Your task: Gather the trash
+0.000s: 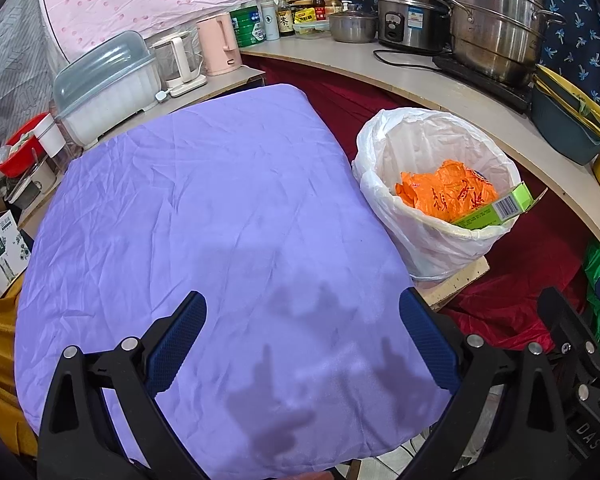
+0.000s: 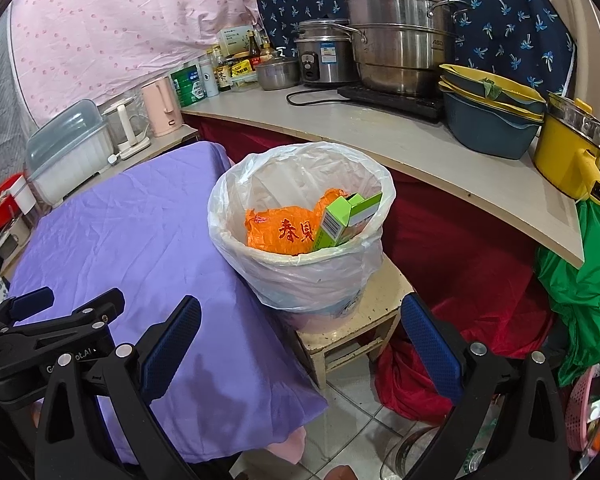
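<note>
Inside the bin [image 2: 300, 280], an orange bag [image 2: 280, 232] reads "春貝"; both grippers [image 1: 302, 340] [image 2: 300, 344] gape wide.

A lined bin [image 2: 300, 248] stands on a stool [image 2: 352, 332] just right of a cloth-draped table [image 1: 204, 216], a wrapper [image 2: 278, 230] and a tilted carton [image 2: 338, 220] inside it, the carton to the wrapper's right. Behind, a curved counter [image 2: 380, 136] carries a steamer pot [image 2: 400, 36], rice cooker [image 2: 322, 60], stacked basins [image 2: 488, 116] and bottles [image 2: 224, 72]; two kettles [image 1: 216, 44] sit beyond the table.
</note>
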Available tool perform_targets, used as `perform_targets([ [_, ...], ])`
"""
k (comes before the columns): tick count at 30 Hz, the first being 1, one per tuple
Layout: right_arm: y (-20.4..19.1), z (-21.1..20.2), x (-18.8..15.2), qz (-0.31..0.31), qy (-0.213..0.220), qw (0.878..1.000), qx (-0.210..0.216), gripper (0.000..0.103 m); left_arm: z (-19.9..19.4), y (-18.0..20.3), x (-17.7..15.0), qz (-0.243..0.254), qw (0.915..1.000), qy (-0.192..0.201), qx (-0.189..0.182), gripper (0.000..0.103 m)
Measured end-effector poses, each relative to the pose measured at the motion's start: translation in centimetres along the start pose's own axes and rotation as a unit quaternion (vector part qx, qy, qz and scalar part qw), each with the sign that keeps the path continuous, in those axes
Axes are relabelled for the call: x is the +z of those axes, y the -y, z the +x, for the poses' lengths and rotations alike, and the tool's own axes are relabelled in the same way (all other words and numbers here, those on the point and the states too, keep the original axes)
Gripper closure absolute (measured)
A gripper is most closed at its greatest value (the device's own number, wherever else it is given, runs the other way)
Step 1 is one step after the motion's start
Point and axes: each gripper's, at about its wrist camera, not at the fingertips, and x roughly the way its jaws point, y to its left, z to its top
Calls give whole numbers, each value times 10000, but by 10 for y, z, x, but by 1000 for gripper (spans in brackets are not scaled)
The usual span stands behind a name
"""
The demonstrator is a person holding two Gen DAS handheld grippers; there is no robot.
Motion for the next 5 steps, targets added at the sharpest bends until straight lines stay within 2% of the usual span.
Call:
perform_targets([
  [5,1,1,0,-4,-5,10000,-19,7,2,-2,1,-6,10000,-16,-17,10],
])
